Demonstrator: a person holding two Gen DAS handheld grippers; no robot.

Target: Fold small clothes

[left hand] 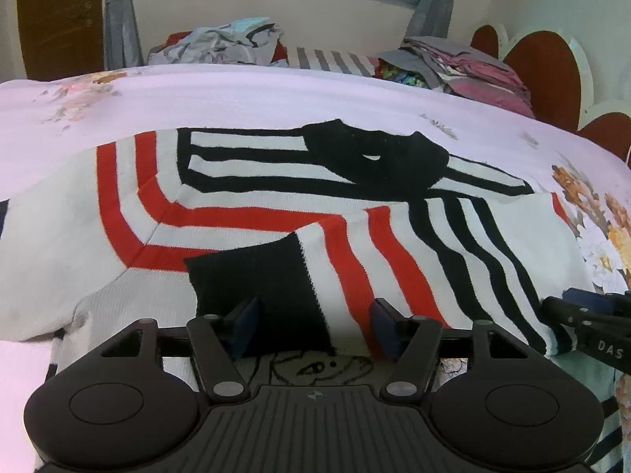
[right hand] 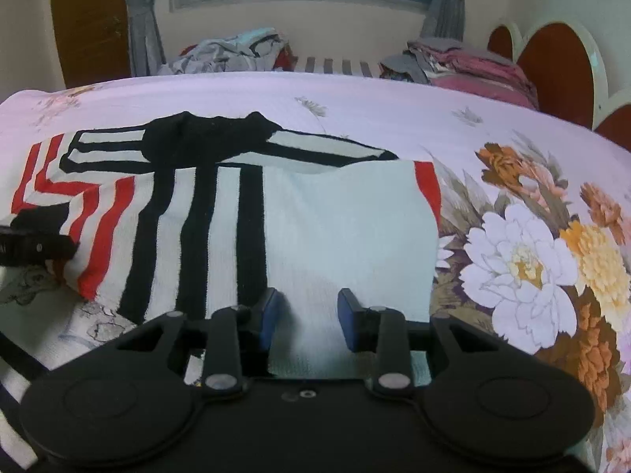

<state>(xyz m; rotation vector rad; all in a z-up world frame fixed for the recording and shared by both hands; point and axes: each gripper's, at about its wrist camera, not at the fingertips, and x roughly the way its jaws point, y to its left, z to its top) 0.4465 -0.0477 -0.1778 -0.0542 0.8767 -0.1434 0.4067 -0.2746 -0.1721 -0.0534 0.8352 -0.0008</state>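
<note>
**Both grippers open over a striped sweater on the bed**

Nearest the left wrist lens: left gripper point(left hand: 313, 325), blue pads point(left hand: 246, 325) spread wide, black sleeve cuff point(left hand: 256, 299) lying between them, not pinched. Lower down, between the finger bases, part of a line-drawn cartoon face point(left hand: 315, 366) on the white knit. Beyond the cuff: white knit sweater point(left hand: 221, 201) with red and black stripes, spread flat on the pink floral bedsheet point(left hand: 236, 94), black collar point(left hand: 374, 153) at the far edge, one sleeve folded across the body. Right gripper's dark fingers just entering at the right edge of that view, beside the sweater's folded white side.

Nearest the right wrist lens: right gripper point(right hand: 307, 317), pads point(right hand: 349, 317) parted moderately, plain white panel of the sweater point(right hand: 335, 228) running between them; contact with the cloth not clear enough to call. Left gripper's dark tip at the far left of this view, over the red-striped sleeve. Large printed flowers point(right hand: 520, 260) on the sheet just right of the garment.

Farther back: crumpled grey laundry pile point(left hand: 232, 41), stack of pink and grey folded clothes point(left hand: 469, 67), scalloped red headboard point(left hand: 548, 67), window with grey curtains point(left hand: 122, 12), brown wooden door point(right hand: 90, 19).
</note>
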